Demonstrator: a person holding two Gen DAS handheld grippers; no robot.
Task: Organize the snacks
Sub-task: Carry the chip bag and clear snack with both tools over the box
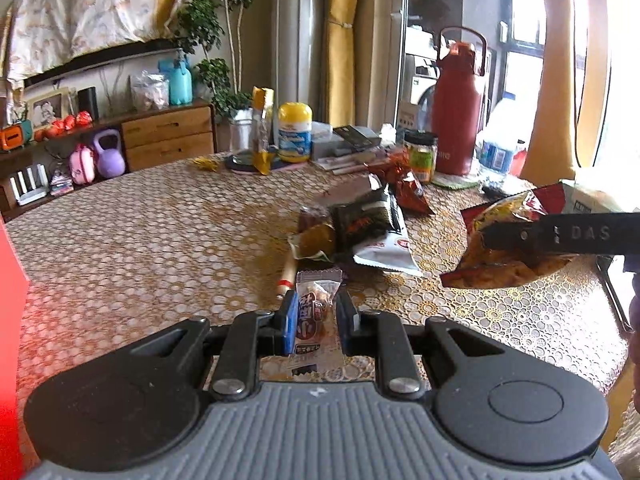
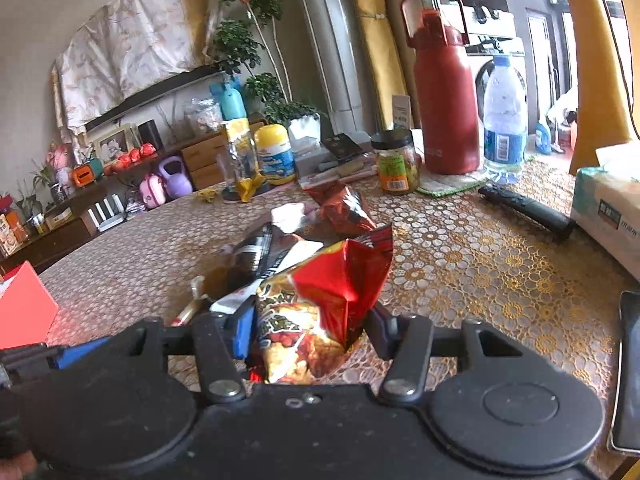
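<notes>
Snacks in both hands now: left gripper (image 1: 316, 316) clamps a small wrapped snack (image 1: 315, 312) above the worktop (image 1: 140, 240), right gripper (image 2: 308, 328) pinches a red chip bag (image 2: 320, 312) by its crumpled end, likely bound for sorting away from the pile (image 1: 360, 228).

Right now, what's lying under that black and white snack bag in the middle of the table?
The black and white snack bag rests on a brownish packet that sticks out at its left edge. Whatever else lies beneath it, and the tablecloth there, is covered.
</notes>
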